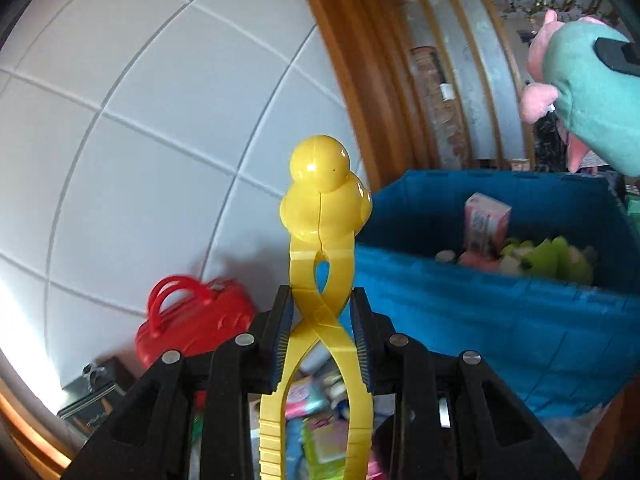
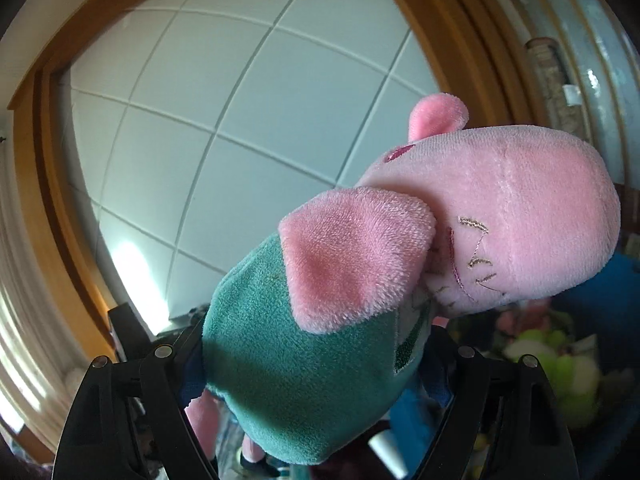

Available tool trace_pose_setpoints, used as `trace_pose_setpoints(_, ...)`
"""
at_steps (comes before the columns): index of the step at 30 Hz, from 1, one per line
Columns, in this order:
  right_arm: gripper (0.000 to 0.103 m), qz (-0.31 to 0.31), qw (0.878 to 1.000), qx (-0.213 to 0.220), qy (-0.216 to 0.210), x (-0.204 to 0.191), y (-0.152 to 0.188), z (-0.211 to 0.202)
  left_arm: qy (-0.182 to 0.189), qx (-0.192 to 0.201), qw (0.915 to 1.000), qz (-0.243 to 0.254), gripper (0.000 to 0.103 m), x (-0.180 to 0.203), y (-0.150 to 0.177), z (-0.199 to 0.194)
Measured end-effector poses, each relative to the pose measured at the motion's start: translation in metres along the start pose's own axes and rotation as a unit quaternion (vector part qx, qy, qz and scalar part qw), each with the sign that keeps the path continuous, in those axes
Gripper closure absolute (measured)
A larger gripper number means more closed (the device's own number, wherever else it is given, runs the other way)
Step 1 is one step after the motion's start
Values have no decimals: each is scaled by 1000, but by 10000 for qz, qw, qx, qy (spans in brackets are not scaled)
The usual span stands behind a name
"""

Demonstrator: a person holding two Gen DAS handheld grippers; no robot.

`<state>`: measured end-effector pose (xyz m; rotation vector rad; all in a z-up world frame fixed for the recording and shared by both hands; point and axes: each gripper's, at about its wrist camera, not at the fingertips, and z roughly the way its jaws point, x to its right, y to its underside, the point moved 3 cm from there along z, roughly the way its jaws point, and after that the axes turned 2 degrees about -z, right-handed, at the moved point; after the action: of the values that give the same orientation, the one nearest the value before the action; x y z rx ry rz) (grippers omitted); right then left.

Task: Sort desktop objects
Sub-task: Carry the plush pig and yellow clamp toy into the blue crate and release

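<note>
My left gripper (image 1: 322,328) is shut on a yellow duck-shaped tong toy (image 1: 320,188), its pads pinching the crossed yellow handles while the duck head stands upright in front of the white tiled wall. My right gripper (image 2: 316,360) is shut on a pink pig plush in a teal dress (image 2: 320,352), gripping the teal body, with the pink head hanging to the right. The same pig plush (image 1: 592,96) shows at the upper right of the left wrist view, above a blue storage bin (image 1: 500,312).
The blue bin (image 2: 624,280) holds a green plush (image 1: 556,256), a pink box (image 1: 486,220) and other toys. A red toy handbag (image 1: 192,320) stands left of the bin by the wall. Several small packages lie below the left gripper. A wooden door frame (image 1: 340,60) rises behind.
</note>
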<state>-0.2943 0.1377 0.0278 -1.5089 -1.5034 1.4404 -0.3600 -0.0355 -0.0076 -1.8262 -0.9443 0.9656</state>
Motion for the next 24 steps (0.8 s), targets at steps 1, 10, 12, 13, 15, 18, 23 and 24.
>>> trace_pose_setpoints(1, 19, 4, 9997, 121, 197, 17, -9, -19, 147, 106, 9998, 52, 75, 20, -17, 2)
trace_pose_setpoints(10, 19, 432, 9963, -17, 736, 178, -71, -57, 704, 40, 9974, 132, 75, 151, -119, 67)
trace_pose_setpoints(12, 19, 511, 9964, -210, 644, 208, -75, -44, 485, -49, 9988, 31, 74, 154, -125, 77)
trace_pose_setpoints(13, 19, 505, 9966, -318, 575, 220, -76, -32, 394, -133, 9991, -48, 74, 152, -127, 83)
trace_pose_setpoints(15, 18, 532, 9965, -557, 319, 230, -80, -7, 220, -373, 9990, -125, 73, 150, -129, 95)
trace_pose_setpoints(18, 9, 558, 9931, -1024, 75, 231, -87, 52, -137, -627, 9974, -324, 35, 142, -133, 108)
trace_pose_setpoints(23, 9, 628, 9863, -1514, 162, 245, -93, 100, -592, -436, 9962, -474, 13, 135, -138, 90)
trace_pose_setpoints(24, 9, 653, 9868, -1478, 80, 246, -95, 98, -685, -405, 9957, -468, 11, 134, -137, 84)
